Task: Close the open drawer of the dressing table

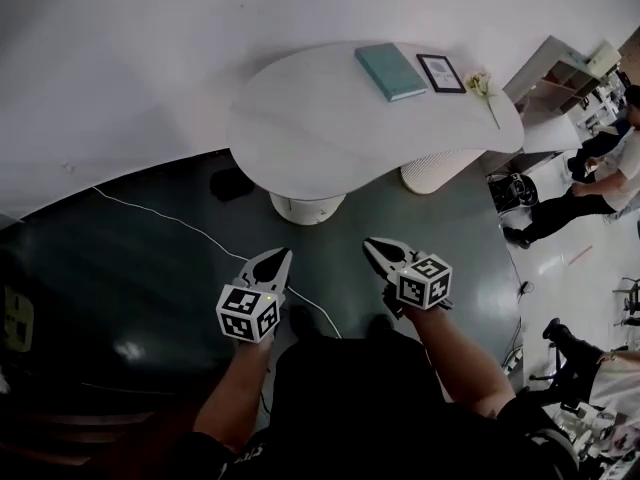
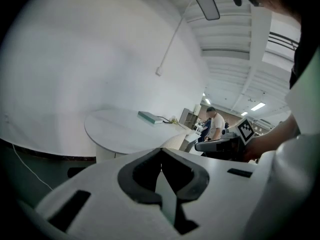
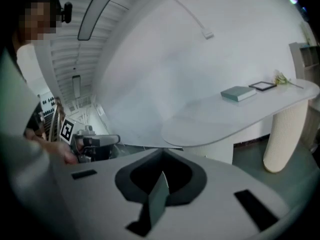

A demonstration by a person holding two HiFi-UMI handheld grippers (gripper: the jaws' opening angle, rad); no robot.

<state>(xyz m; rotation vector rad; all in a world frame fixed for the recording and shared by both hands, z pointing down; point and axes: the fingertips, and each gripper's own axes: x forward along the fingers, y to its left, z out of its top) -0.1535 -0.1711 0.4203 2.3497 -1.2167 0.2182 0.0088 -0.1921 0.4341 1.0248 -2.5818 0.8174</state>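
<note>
The white dressing table (image 1: 320, 118) stands against the wall ahead of me, its curved top also in the left gripper view (image 2: 115, 129) and the right gripper view (image 3: 235, 114). A pale box-like part (image 1: 547, 131) juts out past its right end; I cannot tell whether that is the drawer. My left gripper (image 1: 280, 256) (image 2: 161, 151) and right gripper (image 1: 372, 245) (image 3: 162, 155) hang side by side low in front of my body, well short of the table. Both are shut with nothing between the jaws.
A teal book (image 1: 390, 70), a dark picture frame (image 1: 440, 72) and a flower (image 1: 485, 90) lie on the tabletop. A round pedestal (image 1: 307, 208) and a ribbed leg (image 1: 435, 173) carry it. A white cable (image 1: 170, 218) crosses the dark floor. People (image 1: 600, 173) stand at the right.
</note>
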